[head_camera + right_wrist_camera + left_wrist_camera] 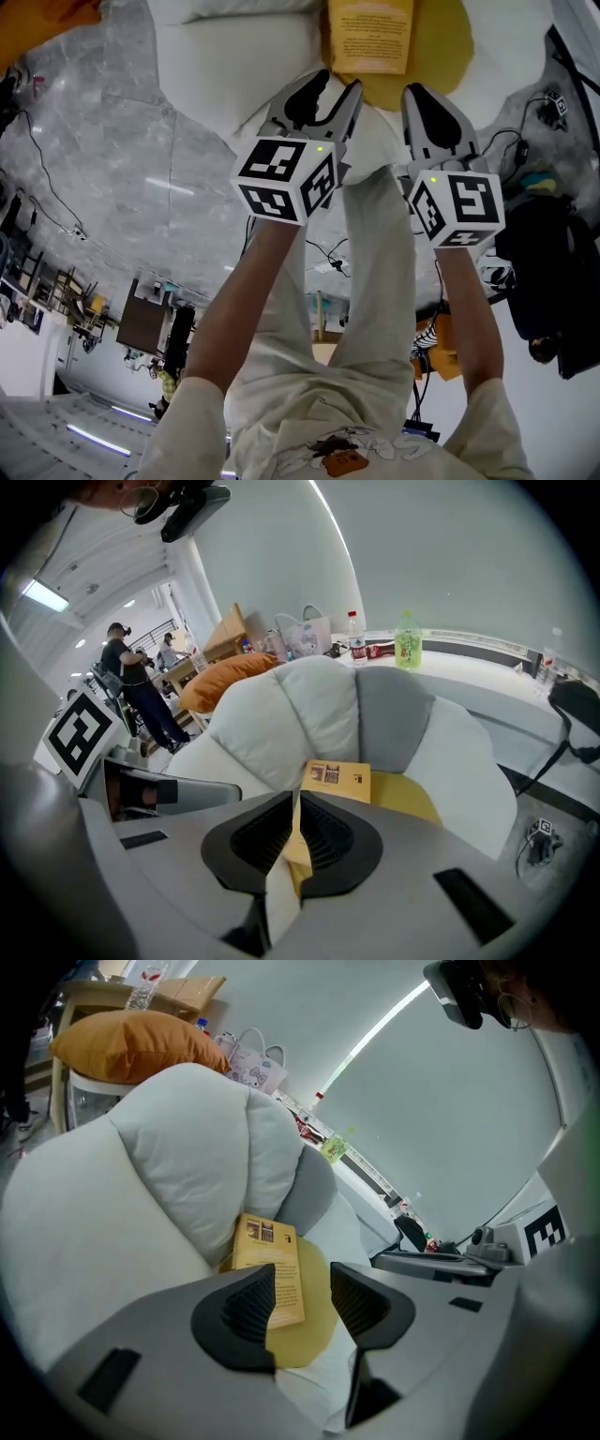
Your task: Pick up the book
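A yellow book [370, 37] lies flat on a round yellow pad [441, 52] on the seat of a white cushioned chair [178, 1157]. My left gripper [330, 82] hovers just short of the book's near edge. In the left gripper view the left gripper [305, 1283] is open, and the book [272, 1251] shows through the gap, beyond the pads and untouched. My right gripper [419, 92] hangs beside it, to the right. In the right gripper view the right gripper [296, 808] is shut with nothing in it; the book [339, 780] lies past its tips.
An orange pillow [122, 1040] rests on a chair behind the white cushions. Bottles [406, 639] and a bag [309, 635] stand on a ledge at the back. Cables [553, 761] run along the right. A person [131, 682] stands far off to the left.
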Available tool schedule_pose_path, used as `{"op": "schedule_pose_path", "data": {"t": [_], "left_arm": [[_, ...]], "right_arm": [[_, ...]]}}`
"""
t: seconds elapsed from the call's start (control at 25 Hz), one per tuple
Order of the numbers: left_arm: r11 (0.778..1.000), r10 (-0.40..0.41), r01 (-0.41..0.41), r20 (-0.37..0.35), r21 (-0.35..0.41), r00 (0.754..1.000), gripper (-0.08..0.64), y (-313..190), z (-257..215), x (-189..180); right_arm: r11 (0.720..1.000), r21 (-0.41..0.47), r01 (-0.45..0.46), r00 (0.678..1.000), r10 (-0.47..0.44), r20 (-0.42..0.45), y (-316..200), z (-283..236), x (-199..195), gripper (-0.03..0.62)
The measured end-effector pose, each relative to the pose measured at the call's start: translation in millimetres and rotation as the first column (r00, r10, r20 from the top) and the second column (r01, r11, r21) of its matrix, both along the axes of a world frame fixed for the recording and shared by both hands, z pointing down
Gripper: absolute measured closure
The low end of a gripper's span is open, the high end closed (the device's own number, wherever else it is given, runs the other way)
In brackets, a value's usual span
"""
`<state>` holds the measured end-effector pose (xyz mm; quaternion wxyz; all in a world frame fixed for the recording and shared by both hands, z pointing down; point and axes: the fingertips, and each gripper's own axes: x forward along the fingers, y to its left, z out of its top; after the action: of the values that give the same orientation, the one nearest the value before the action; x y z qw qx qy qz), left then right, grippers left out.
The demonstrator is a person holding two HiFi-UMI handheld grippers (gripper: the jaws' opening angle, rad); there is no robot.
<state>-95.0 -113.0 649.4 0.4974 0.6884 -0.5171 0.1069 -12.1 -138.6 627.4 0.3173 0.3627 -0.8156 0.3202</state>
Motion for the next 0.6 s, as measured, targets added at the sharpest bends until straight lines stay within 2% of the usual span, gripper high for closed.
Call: {"op": "schedule_pose_path", "data": {"t": [0.16, 0.24, 0.36, 0.48, 0.6], "left_arm": [[1.000, -0.011, 0.011, -0.014, -0.002, 1.000, 0.362, -7, 29, -5], [1.000, -0.009, 0.009, -0.020, -0.005, 1.000, 0.345, -9, 43, -4], [1.000, -0.010, 0.009, -0.008, -0.011, 1.000, 0.341, -12, 63, -7], [1.000, -0.004, 0.004, -0.011, -0.013, 1.000, 0.330, -15, 81, -4], [1.000, -0.021, 0.021, -0.012, -0.023, 1.000, 0.327, -18, 101, -3]], "right_arm": [[0.999, -0.023, -0.026, 0.999, 0.027, 0.035, -8, 27, -2, 0.552], [0.998, -0.043, -0.034, 0.997, 0.037, 0.061, -9, 39, -2, 0.453], [0.997, -0.060, -0.040, 0.997, 0.043, 0.058, -13, 59, 0, 0.402], [0.996, -0.075, -0.057, 0.997, 0.061, 0.052, -18, 77, 4, 0.373], [0.998, -0.045, -0.052, 0.998, 0.053, 0.039, -22, 93, 9, 0.374]]}}
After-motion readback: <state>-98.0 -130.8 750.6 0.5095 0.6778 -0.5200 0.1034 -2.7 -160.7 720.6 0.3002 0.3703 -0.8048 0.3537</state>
